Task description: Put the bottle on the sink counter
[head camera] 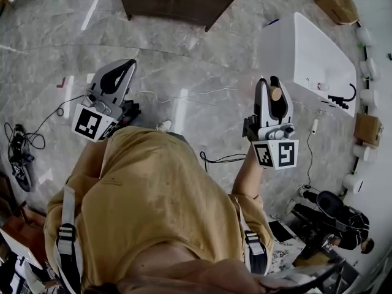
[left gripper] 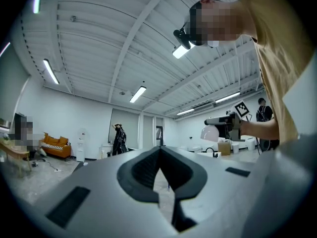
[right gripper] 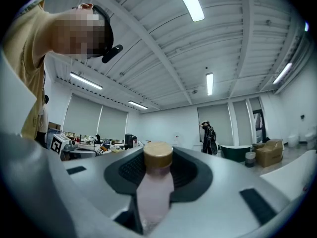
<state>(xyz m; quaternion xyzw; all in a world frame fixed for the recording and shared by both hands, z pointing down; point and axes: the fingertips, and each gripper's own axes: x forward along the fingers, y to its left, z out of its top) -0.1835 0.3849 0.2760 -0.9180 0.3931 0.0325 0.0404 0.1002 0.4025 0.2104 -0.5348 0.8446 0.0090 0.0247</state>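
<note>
- The left gripper (head camera: 130, 64) is held at the left, above the floor (head camera: 202, 72). Its fingers are brought together tip to tip and nothing is carried between them. It is the gripper farther from the sink counter.
- The right gripper (head camera: 272, 81) is clamped on the bottle (right gripper: 154, 182). The pale pink body is seated between the pads. The long axis runs along the jaws, with the tan cap (head camera: 275, 94) toward the fingertips.
- The sink counter (head camera: 309, 48) lies ahead and to the right of the right gripper, near it but apart. The bottle is judged not yet over the counter top.
- A black faucet (head camera: 343, 97) is mounted at the counter's near right end and is to be kept clear of at placement.
- A cardboard box (head camera: 367, 127) stands further right, off the path. Nothing is seen between the bottle and the counter.
</note>
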